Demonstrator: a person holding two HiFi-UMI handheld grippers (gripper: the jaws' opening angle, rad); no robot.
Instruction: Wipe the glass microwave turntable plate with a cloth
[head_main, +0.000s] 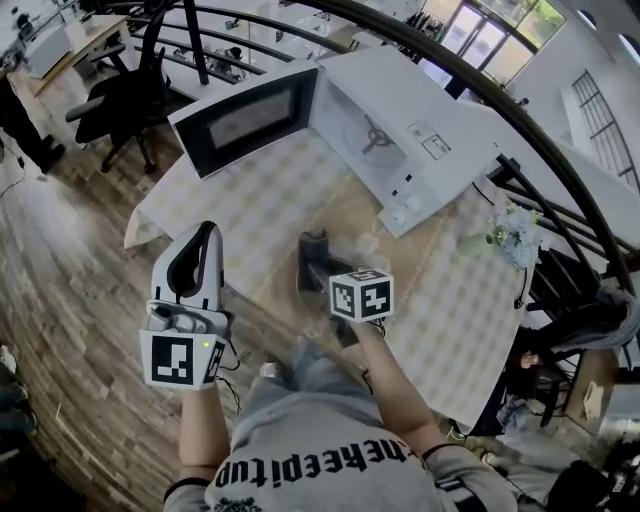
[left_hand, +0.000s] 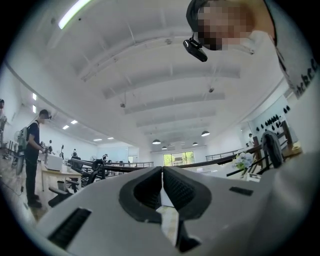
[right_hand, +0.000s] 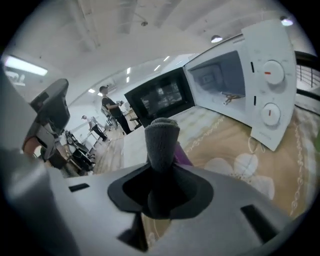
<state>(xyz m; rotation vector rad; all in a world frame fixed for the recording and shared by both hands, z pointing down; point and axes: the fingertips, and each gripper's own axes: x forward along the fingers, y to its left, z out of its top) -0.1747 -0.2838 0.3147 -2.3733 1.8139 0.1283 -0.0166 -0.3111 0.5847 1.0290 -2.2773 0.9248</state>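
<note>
Head view: the microwave (head_main: 400, 140) stands open at the counter's (head_main: 250, 215) far edge, its cavity without the glass plate, which I cannot pick out anywhere. Left gripper view: the left gripper (left_hand: 162, 187) has its jaws together, empty. Right gripper view: the right gripper (right_hand: 160, 185) is clamped on a grey cloth (right_hand: 161, 137). Wiping looks not yet begun.

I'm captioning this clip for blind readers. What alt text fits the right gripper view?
The right gripper has its jaws shut on a folded grey cloth that sticks up between them. Beyond it, a white microwave stands on a flower-patterned tablecloth with its door swung open.
</note>
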